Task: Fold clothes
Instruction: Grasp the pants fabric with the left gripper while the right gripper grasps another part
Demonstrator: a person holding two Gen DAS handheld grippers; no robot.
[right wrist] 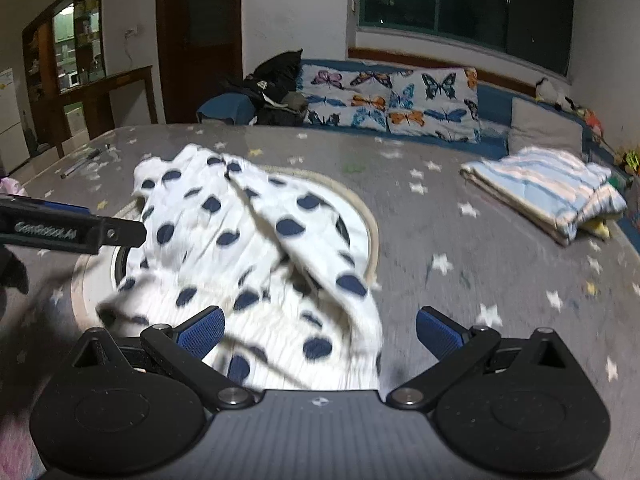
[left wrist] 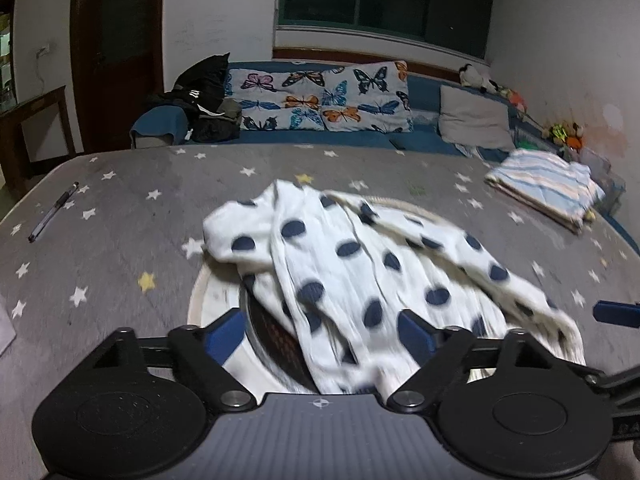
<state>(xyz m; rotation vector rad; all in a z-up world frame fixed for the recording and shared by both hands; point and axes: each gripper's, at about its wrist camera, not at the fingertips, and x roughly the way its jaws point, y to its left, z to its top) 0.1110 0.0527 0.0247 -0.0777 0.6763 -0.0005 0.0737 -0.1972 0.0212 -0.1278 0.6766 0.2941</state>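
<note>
A white garment with dark blue polka dots (left wrist: 360, 264) lies crumpled over a round white-rimmed object on the grey star-patterned surface; it also shows in the right wrist view (right wrist: 248, 248). My left gripper (left wrist: 320, 336) is open, its blue-padded fingers wide apart over the near edge of the garment. My right gripper (right wrist: 320, 332) is open too, its fingers on either side of the garment's near hem. The left gripper's finger (right wrist: 80, 232) shows at the left edge of the right wrist view. A fingertip of the right gripper (left wrist: 616, 314) shows at the right edge of the left wrist view.
A folded blue-and-white striped cloth (left wrist: 548, 188) lies at the far right of the surface, also in the right wrist view (right wrist: 548, 188). A pen (left wrist: 54, 212) lies at the far left. Behind are butterfly-print pillows (left wrist: 320, 96), a grey pillow (left wrist: 476, 118) and dark bags (left wrist: 200, 100).
</note>
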